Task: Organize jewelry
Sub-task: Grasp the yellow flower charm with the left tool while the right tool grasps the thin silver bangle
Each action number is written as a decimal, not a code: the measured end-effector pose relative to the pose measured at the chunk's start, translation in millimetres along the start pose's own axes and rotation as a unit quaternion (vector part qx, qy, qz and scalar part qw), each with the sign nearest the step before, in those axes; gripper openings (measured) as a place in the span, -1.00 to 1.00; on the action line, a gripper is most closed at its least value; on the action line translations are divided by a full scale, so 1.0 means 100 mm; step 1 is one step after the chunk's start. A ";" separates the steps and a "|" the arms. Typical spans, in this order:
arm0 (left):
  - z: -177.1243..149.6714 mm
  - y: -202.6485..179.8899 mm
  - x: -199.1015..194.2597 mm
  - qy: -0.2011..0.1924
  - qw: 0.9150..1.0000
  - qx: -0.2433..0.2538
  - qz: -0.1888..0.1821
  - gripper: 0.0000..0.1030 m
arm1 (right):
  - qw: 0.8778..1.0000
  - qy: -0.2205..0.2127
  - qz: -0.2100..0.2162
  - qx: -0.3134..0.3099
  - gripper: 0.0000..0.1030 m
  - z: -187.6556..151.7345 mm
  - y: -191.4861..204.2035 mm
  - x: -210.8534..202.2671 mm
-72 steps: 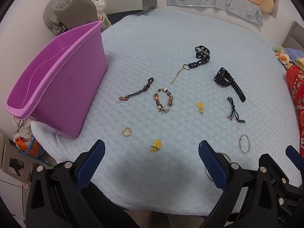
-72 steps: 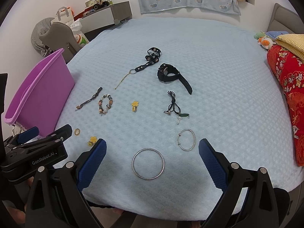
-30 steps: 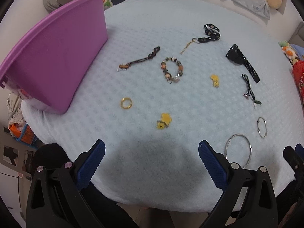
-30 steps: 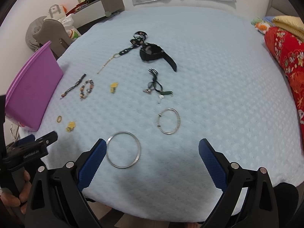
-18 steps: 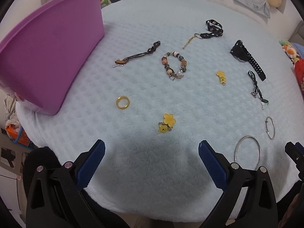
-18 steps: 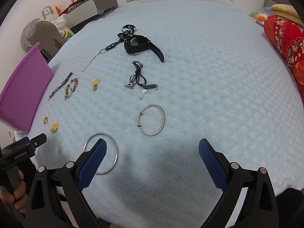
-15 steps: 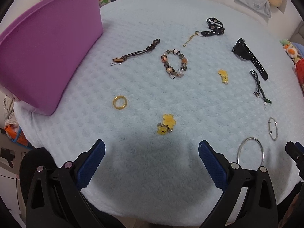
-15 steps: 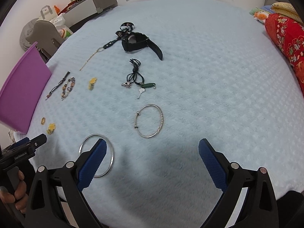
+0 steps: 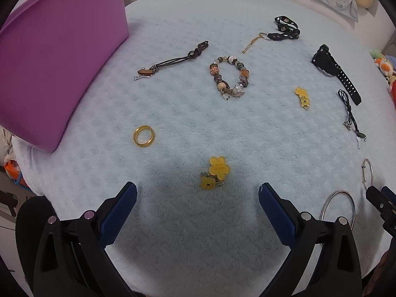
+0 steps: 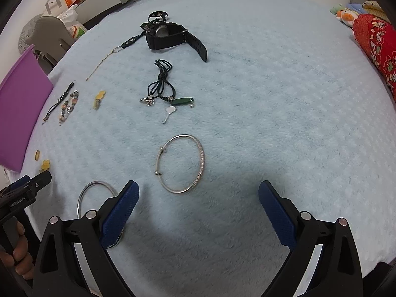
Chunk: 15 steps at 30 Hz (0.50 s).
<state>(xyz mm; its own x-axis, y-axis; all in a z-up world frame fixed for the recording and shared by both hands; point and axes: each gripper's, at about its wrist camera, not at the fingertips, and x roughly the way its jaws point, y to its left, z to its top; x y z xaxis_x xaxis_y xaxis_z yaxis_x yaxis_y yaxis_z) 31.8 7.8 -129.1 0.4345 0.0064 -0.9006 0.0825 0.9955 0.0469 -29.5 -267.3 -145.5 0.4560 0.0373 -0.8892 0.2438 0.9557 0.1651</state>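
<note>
Pale blue bedding (image 9: 272, 128) serves as the sorting surface, with jewelry spread across it and a purple bin (image 9: 54, 57) standing at its left edge, likely the place the pieces are meant to go. 2 handheld grippers hover low over the near edge, both with jaws wide apart and nothing between them. The left gripper (image 9: 198, 195) is lined up on a yellow flower charm (image 9: 214, 172) lying just ahead of its fingertips, with a gold ring (image 9: 144, 135) near the bin and a beaded bracelet (image 9: 230, 76) farther off. The right gripper (image 10: 198, 193) faces a thin silver bangle (image 10: 182, 163), while a larger silver hoop (image 10: 95, 199) lies partly under its left finger. Beyond the bangle sit a black cord necklace (image 10: 160, 86) and a black watch (image 10: 170, 38). Each claw appears set to take the piece nearest it; flat, thin metal on soft fleece could be awkward to pinch.
</note>
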 end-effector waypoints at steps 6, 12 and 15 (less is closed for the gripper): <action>-0.01 -0.01 0.04 -0.002 1.000 0.003 0.001 0.88 | 1.000 0.003 -0.008 -0.005 0.81 0.02 -0.01 0.07; -0.02 0.00 0.07 -0.001 1.000 0.002 0.000 0.88 | 1.000 0.004 -0.025 -0.017 0.81 0.04 0.03 0.12; -0.03 -0.01 0.10 0.000 1.000 0.004 0.000 0.88 | 0.999 0.004 -0.036 -0.026 0.81 0.05 0.06 0.16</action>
<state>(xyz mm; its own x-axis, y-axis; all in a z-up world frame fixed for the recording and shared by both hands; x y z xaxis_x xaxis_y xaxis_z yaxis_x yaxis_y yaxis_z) 33.4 7.2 -139.5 0.4345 0.0072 -0.9006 0.0885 0.9948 0.0507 -16.0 -262.5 -156.7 0.4318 -0.0305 -0.9015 0.2313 0.9698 0.0780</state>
